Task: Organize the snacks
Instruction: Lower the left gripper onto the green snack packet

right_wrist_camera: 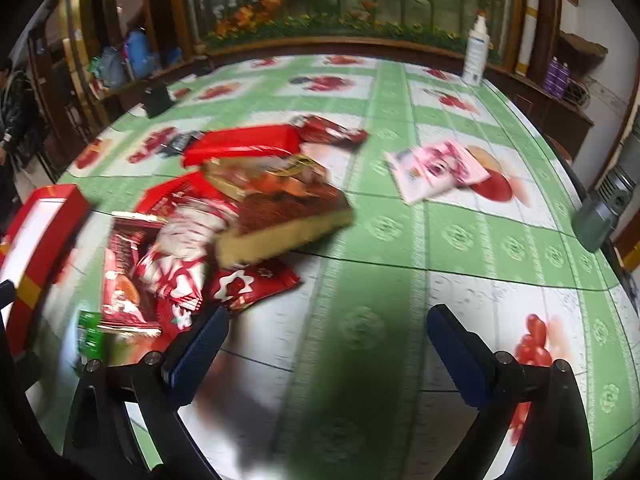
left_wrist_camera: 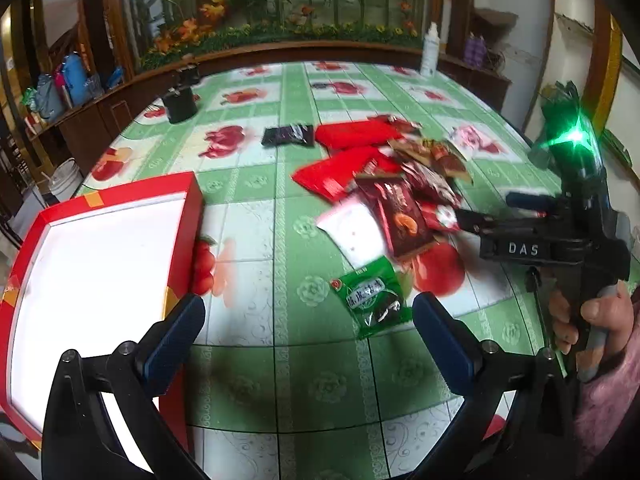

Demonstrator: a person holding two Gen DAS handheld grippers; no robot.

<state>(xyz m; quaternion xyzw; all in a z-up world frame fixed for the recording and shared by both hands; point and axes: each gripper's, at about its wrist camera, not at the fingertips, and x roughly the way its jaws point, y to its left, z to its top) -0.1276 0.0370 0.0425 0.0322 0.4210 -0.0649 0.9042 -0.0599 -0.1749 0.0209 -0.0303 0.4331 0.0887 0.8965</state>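
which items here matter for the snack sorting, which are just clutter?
Job:
red box
snack pile
green packet
black packet
pink packet

Clutter:
white bottle
black container
white bucket

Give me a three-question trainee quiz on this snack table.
1. True or false: the red box already holds snacks.
2. Which packet lies nearest the left gripper? A green packet B pink packet C black packet
3. Fill in: both grippers' jaws, left and right gripper, are ____.

Key: 1 false, its white inside is bare; 2 A; 3 open.
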